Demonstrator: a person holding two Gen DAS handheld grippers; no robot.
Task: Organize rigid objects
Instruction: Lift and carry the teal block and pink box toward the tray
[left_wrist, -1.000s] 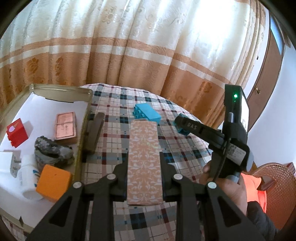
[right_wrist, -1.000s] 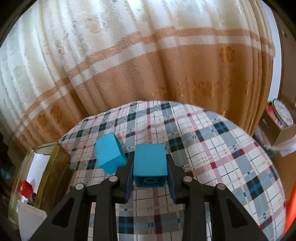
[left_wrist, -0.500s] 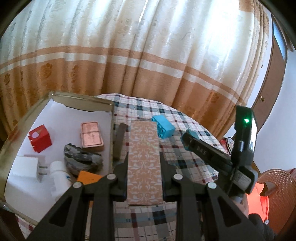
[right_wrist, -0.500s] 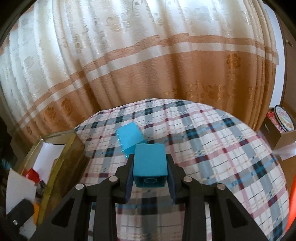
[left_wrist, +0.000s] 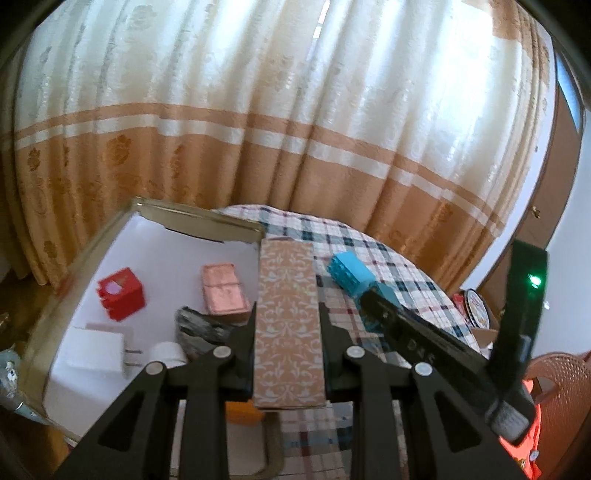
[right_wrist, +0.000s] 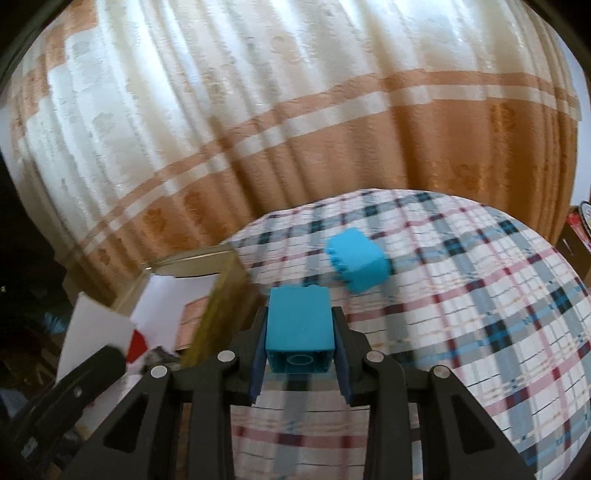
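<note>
Gripping a long tan patterned box (left_wrist: 289, 325) between the left gripper (left_wrist: 288, 325) fingers, held above the near right edge of a white-lined tray (left_wrist: 92, 240). Clamped in the right gripper (right_wrist: 300, 332): a blue toy brick (right_wrist: 299, 321), over the plaid tablecloth (right_wrist: 480, 314). Farther right on the cloth, a second blue brick (right_wrist: 357, 260). Inside the tray, a red cube (left_wrist: 121, 293), a copper-coloured tin (left_wrist: 223, 291), a white plug adapter (left_wrist: 92, 354).

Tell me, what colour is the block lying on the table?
Bright blue block; right wrist view shows it best.
</note>
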